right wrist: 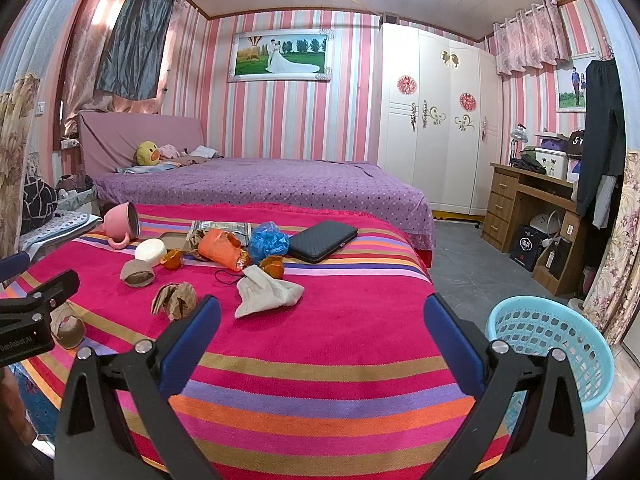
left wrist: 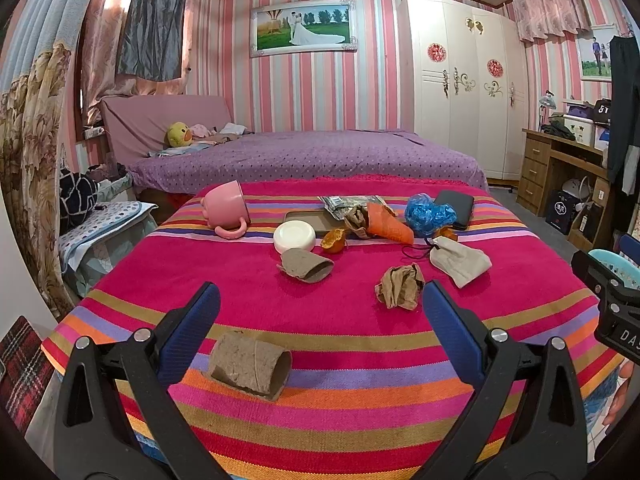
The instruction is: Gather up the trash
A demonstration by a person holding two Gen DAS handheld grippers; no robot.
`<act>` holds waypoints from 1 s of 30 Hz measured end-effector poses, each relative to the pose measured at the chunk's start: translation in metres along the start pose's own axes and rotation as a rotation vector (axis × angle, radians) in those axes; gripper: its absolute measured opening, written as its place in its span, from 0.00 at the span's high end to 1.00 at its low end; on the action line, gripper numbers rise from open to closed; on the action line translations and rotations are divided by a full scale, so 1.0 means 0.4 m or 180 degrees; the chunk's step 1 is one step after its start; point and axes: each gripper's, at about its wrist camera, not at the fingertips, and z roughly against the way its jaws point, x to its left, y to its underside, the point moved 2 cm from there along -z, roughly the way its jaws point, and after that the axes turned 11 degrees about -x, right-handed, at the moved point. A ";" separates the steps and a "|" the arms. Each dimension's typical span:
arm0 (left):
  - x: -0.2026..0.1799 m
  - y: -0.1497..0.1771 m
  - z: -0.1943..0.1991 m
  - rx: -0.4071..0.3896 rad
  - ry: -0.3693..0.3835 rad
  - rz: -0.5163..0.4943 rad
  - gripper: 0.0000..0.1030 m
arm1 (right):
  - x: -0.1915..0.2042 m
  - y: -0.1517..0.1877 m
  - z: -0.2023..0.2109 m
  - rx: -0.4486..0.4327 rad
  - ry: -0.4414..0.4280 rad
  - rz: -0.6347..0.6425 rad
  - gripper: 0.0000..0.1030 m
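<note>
Holding my left gripper (left wrist: 320, 308) spread wide and empty, I see the cardboard tube (left wrist: 250, 364) lying low-centre, just inside its left finger, long axis slanting toward lower right, nearest this hand.

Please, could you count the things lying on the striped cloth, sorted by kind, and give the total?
Cardboard tubes: 2
Crumpled brown paper: 2
Orange peel pieces: 2
Plastic bags: 2 (orange, blue)
Pink mug: 1
White round dish: 1
Beige cloth pouch: 1
Black case: 1
Flat tray: 1
Printed wrapper: 1
Total: 14
</note>
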 end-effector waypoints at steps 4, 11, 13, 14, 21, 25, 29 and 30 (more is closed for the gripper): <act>0.000 -0.001 -0.001 0.0001 0.0000 -0.0006 0.05 | -0.010 0.003 0.006 0.0006 0.0008 -0.0014 0.04; -0.002 0.006 -0.010 0.0006 -0.0001 -0.0001 0.05 | -0.011 0.008 0.003 0.0005 0.0022 -0.0026 0.04; -0.003 0.002 -0.008 0.0007 -0.0001 -0.0007 0.05 | -0.012 0.009 0.001 0.0012 0.0027 -0.0029 0.04; -0.003 0.002 -0.008 0.0007 -0.0002 -0.0007 0.05 | -0.010 0.008 -0.001 0.0011 0.0029 -0.0030 0.04; -0.003 0.007 -0.010 0.0011 -0.0002 -0.0002 0.05 | -0.010 0.008 -0.006 0.0014 0.0027 -0.0027 0.04; -0.007 0.015 -0.017 0.0022 0.0003 -0.0012 0.05 | -0.008 0.009 -0.006 0.0011 0.0027 -0.0031 0.04; -0.010 0.021 -0.019 0.0033 0.0007 -0.0012 0.05 | -0.008 0.009 -0.006 0.0009 0.0027 -0.0032 0.04; -0.011 0.024 -0.020 0.0040 0.0009 -0.0008 0.05 | -0.008 0.009 -0.006 0.0010 0.0027 -0.0032 0.04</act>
